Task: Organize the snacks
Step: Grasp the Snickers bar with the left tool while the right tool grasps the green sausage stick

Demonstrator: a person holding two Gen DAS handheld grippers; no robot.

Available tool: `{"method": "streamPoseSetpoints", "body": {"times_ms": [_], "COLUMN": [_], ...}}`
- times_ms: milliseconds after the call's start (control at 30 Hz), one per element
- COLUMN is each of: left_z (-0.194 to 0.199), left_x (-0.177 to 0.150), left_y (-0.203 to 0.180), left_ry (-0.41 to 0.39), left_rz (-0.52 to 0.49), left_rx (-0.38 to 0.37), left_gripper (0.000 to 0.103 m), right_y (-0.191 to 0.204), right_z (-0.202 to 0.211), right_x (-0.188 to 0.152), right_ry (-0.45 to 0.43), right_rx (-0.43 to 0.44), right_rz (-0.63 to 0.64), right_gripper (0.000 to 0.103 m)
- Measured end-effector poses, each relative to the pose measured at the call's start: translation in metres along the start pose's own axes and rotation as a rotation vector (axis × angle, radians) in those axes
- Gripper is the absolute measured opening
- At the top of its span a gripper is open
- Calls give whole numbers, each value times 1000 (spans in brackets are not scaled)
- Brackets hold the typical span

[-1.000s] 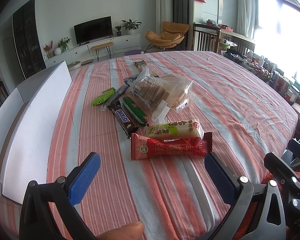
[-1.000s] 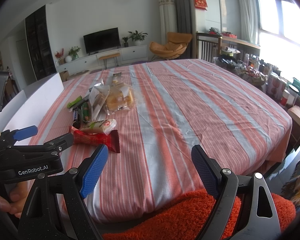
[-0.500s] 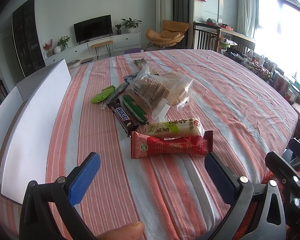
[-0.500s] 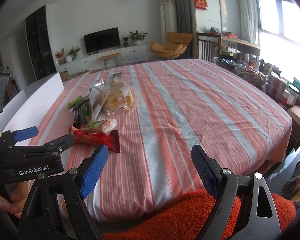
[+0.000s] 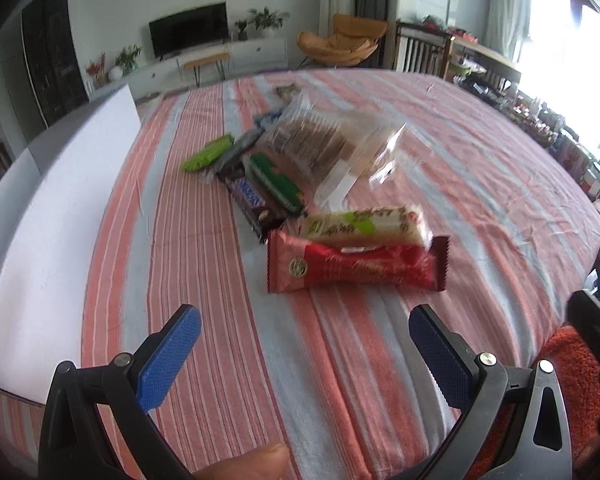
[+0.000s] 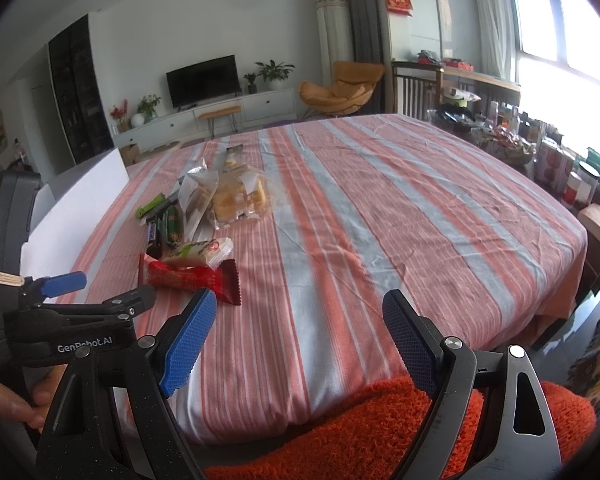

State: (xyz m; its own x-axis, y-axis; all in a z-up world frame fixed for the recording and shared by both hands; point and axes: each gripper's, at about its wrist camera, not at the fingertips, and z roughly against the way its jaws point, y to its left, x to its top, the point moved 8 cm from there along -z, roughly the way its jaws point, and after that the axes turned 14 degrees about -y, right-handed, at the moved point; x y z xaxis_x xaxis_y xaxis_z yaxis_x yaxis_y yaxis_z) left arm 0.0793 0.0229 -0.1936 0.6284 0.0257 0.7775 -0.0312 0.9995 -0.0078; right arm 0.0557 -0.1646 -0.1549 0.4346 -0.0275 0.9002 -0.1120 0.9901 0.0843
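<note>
Striped tablecloth (image 5: 480,184), pink/grey woven cotton, lightly creased, covers the whole table. White flat board (image 5: 52,240), matte, rigid-looking, lies along the left edge; can't tell if it's a box or a lid.

Snacks sit in a loose pile left of centre. Clear cellophane biscuit bag (image 5: 324,148) is the biggest: crinkly, floppy, brown wafers stacked inside. Nearest the left gripper (image 5: 304,356): red foil-look pack (image 5: 356,268) w/ zigzag crimped ends, and a cream/green wafer pack (image 5: 366,224) resting on its far edge, touching. Behind: Snickers bar (image 5: 248,200) and dark green bar (image 5: 276,184) side by side, lime green bar (image 5: 208,154) a bit apart.

Left gripper jaws spread wide, nothing held, aimed at the red pack. Right gripper (image 6: 296,344) also wide apart, empty, off to the right over bare cloth.

Probably first pick, approach stage. Doing it well: come in low, pinch the red pack across its short width mid-body, not the slippery crimp; slide out gently so the wafer pack on top doesn't get dragged. Foil is slick, so close firmly.
</note>
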Motion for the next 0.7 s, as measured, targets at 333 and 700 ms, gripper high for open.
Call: {"method": "streamPoseSetpoints", "body": {"times_ms": [333, 700], "left_z": [-29, -31], "left_x": [-32, -35], "left_y": [28, 33], "left_ry": [150, 134], "left_rz": [61, 19], "left_rx": [12, 27], "left_gripper": [103, 103], "right_y": [1, 0], "right_z": [-2, -5], "right_x": [-4, 0], "right_ry": [26, -33], "right_rx": [16, 37], "right_rz": [-59, -98], "right_gripper": [88, 88]}}
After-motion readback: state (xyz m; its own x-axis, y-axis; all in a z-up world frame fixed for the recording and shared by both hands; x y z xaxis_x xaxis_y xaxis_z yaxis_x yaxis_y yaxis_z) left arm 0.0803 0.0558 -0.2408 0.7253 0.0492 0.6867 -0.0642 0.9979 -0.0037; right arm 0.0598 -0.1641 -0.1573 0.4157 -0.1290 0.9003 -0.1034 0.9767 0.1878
